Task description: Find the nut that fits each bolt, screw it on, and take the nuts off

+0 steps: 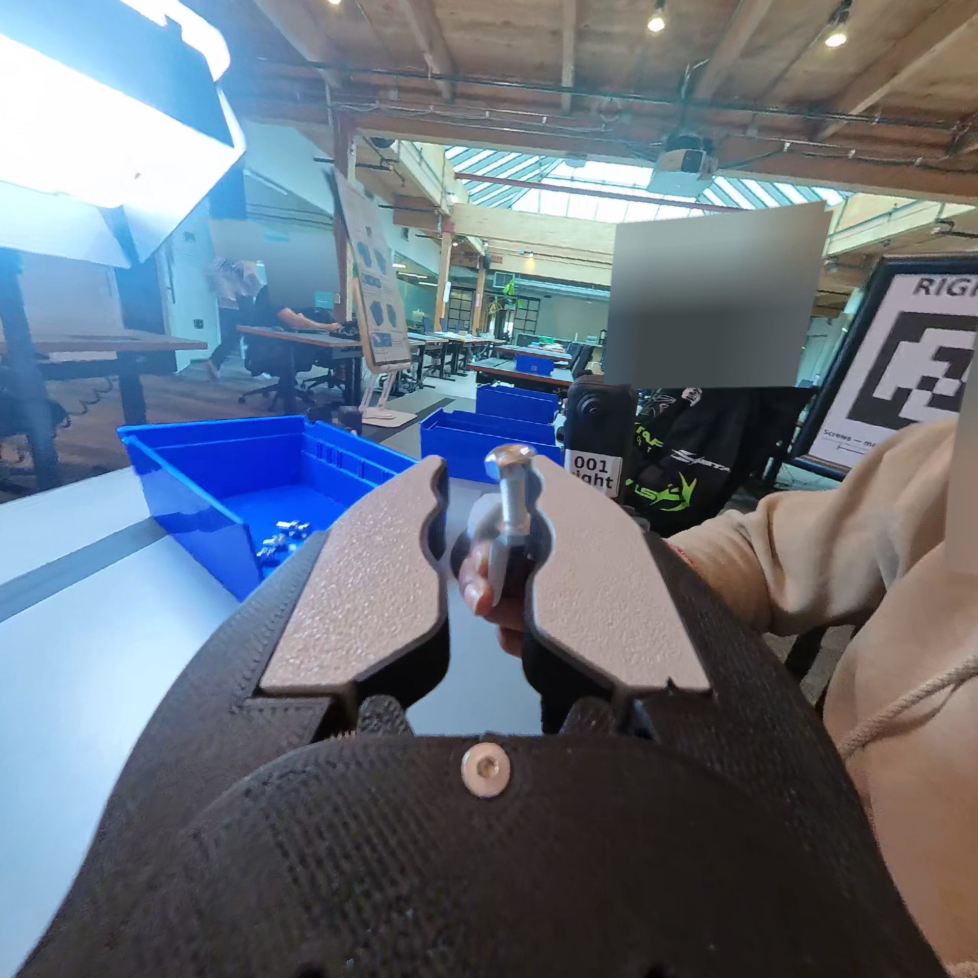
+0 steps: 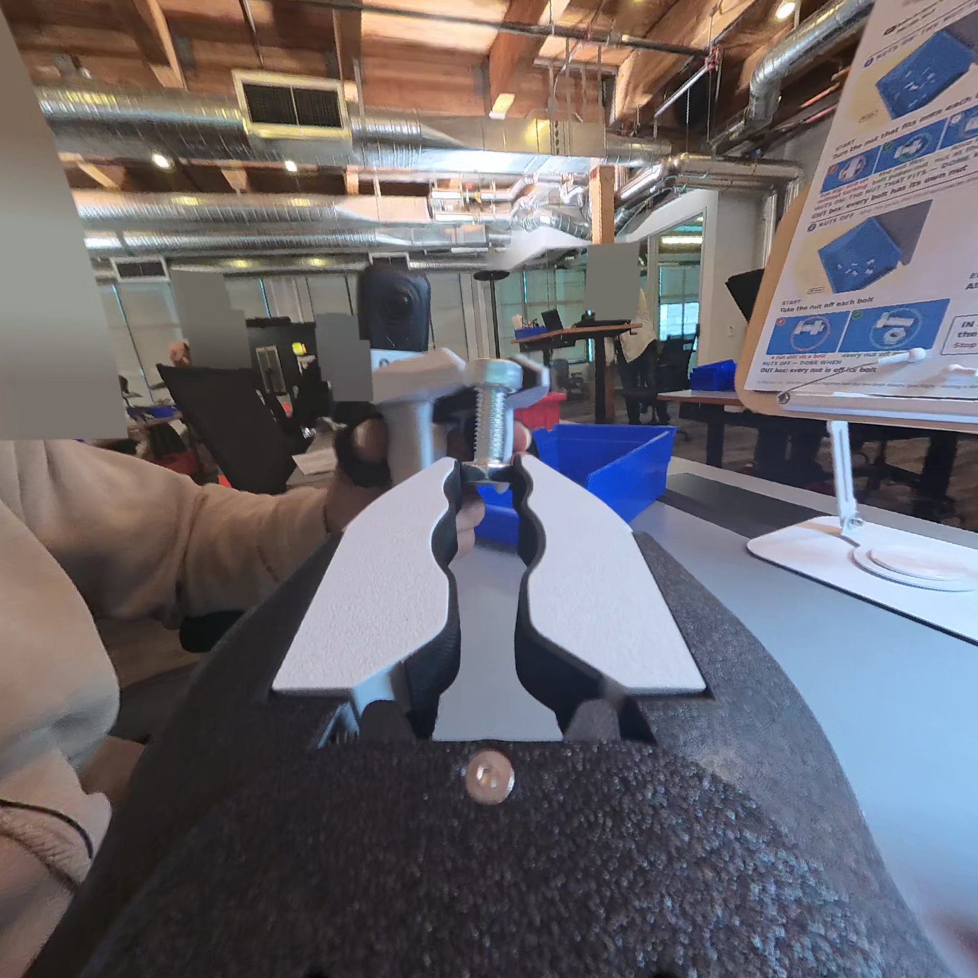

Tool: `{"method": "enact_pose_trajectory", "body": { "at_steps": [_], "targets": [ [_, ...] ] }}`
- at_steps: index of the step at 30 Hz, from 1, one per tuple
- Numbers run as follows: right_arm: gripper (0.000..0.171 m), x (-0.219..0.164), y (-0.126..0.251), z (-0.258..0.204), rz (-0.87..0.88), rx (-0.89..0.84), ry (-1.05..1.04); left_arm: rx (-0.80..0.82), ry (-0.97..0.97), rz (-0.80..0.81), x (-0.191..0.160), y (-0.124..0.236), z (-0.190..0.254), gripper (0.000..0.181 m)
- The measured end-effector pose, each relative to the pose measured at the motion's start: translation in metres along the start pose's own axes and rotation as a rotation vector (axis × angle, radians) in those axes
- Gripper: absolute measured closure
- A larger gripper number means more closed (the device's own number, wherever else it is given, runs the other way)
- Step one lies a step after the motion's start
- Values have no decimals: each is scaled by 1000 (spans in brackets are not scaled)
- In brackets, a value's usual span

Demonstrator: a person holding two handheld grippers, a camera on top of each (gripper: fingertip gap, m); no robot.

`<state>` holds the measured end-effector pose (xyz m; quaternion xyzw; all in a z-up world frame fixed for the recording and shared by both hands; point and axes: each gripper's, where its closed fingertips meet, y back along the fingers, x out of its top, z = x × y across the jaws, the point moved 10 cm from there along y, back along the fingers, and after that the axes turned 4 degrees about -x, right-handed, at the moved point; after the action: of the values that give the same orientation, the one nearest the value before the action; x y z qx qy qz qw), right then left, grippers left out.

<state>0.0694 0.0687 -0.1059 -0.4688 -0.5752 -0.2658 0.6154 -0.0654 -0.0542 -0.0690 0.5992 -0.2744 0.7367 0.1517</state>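
— What's the room like from where you stand?

— Open workshop, timber ceiling with silver ducts, desks and chairs far back. The surface is pale grey with a dark strip across it. A blue bin sits on it holding a few small metal pieces, and an instruction board stands on a white stand off to the right.

— And the bolt?

— The bolt stands nearly upright in the right wrist view, long axis vertical, rounded head on top and threads running down.

— Who has it?

— Both meet on it. The left gripper has its jaws narrowed around the shank near the head; the smooth upper shank shows between the tips. The right gripper has its jaws narrowed at the bolt's lower end, where a dark flanged piece, seemingly the nut, sits between the tips. Whether it truly pinches there, I cannot tell.

— Above the surface?

— Yes, raised in the air between the two, in front of a person's beige sleeve.
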Motion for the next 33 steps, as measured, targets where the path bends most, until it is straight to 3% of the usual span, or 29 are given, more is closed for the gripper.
{"method": "enact_pose_trajectory", "body": {
  "at_steps": [1,2,8,11,13,14,17,21,23,25,26,29,33],
  "targets": [
    [153,1,2,2,23,8,-19,56,11,-12,0,4,-6,171],
    [153,3,3,3,39,14,-27,100,4,-18,-1,7,-11,172],
    [153,0,2,6,28,-2,-42,-16,-3,-1,0,-2,2,148],
    [153,-1,0,3,18,8,-42,22,-24,-49,-4,-4,0,148],
    [153,1,2,5,35,23,-64,91,5,-50,-4,3,-10,168],
    [153,3,3,5,45,31,-69,125,20,-40,-5,7,-17,168],
    [153,6,4,5,58,25,-65,64,94,-10,-5,8,-20,158],
    [153,0,1,6,30,15,-69,-25,19,-22,-5,-5,-3,144],
    [153,-1,1,5,27,18,-70,8,-4,-47,-5,-6,-4,146],
    [153,2,3,6,49,32,-88,105,40,-40,-6,2,-15,172],
    [153,4,4,6,58,32,-86,148,77,-41,-8,6,-23,173],
    [153,5,5,7,60,19,-77,71,157,-17,-9,7,-26,155],
    [153,-1,2,8,32,9,-83,-15,59,-21,-7,-5,-6,142]
  ]
}}
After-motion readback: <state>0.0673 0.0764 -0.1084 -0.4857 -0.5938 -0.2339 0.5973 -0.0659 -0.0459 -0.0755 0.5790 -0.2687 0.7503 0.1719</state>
